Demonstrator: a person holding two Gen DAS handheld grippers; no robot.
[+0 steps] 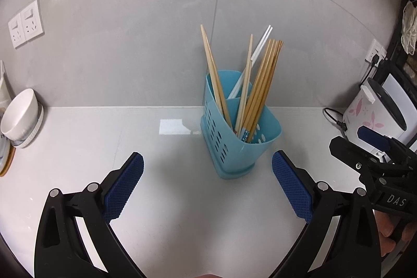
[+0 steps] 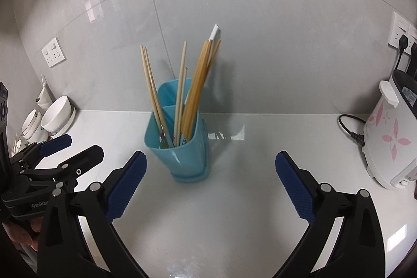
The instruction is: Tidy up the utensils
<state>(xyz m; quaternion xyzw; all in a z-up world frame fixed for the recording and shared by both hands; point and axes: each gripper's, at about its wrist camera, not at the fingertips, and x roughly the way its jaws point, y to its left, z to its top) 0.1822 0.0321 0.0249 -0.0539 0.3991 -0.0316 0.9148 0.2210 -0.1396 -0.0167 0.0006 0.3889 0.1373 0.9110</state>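
A light blue plastic utensil holder (image 1: 239, 145) stands upright on the white counter near the wall; it also shows in the right wrist view (image 2: 182, 147). Several wooden chopsticks (image 1: 260, 85) and a white pair (image 1: 260, 43) stand in it, also seen from the right (image 2: 195, 85). My left gripper (image 1: 207, 181) is open and empty, just in front of the holder. My right gripper (image 2: 211, 181) is open and empty, with the holder ahead, slightly left. Each gripper shows at the edge of the other's view, the right one (image 1: 375, 147) and the left one (image 2: 67, 147).
A white bowl (image 1: 20, 113) and stacked dishes sit at the counter's left end, also in the right wrist view (image 2: 57, 111). A white rice cooker with pink flowers (image 2: 385, 137) and its black cord (image 2: 351, 129) stand at the right. Wall sockets (image 1: 24, 26) are on the tiled wall.
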